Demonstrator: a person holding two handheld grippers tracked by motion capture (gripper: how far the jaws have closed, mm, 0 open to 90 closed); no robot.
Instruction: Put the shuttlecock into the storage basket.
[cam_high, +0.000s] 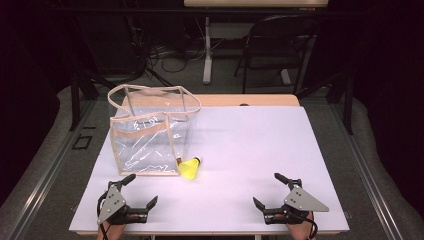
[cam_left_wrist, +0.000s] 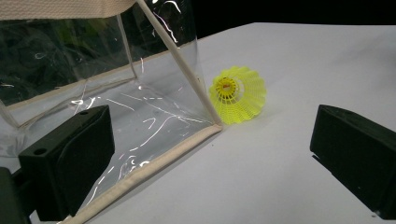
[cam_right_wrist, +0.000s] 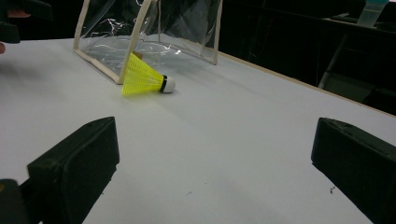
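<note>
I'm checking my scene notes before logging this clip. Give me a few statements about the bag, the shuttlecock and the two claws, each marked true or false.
1. The yellow shuttlecock lies inside the clear bag. False: it lies on the table, outside, by the bag's near corner.
2. Both the left claw and the right claw are open. True.
3. The right claw holds the shuttlecock. False: it holds nothing.
4. The bag stands upright. True.

Left gripper (cam_high: 134, 190) and right gripper (cam_high: 269, 191), black jaws, grey three-cornered plates, dark screws
</note>
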